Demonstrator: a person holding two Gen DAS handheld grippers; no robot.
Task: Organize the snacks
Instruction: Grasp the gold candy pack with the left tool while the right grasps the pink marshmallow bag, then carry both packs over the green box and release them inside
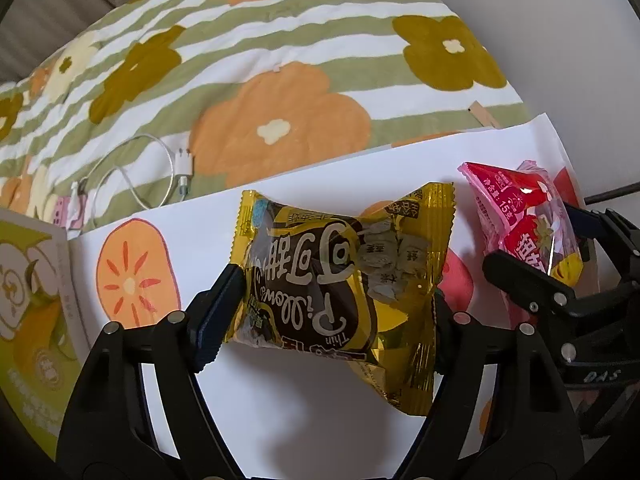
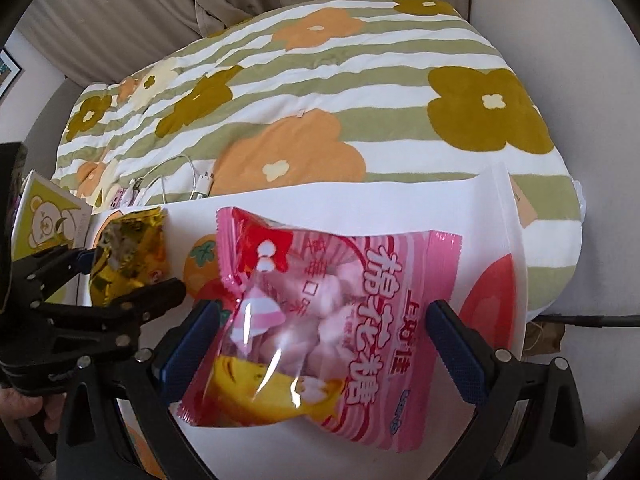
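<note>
Left wrist view, left gripper [image 1: 336, 292] clamped on crinkled gold snack packet [image 1: 340, 276] (dark label), right gripper [image 2: 320, 336] gaping around pink marshmallow bag [image 2: 316, 320].

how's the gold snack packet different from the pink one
The gold snack packet is metallic yellow with a dark brown panel; the pink snack packet is striped pink with a clear window showing pale puffy pieces. The gold one is pinched between the left gripper fingers; the pink one sits in the right gripper, touching its left finger while a gap shows at the right one. Both are small sealed pillow bags with crimped ends, over the white sheet.
</note>
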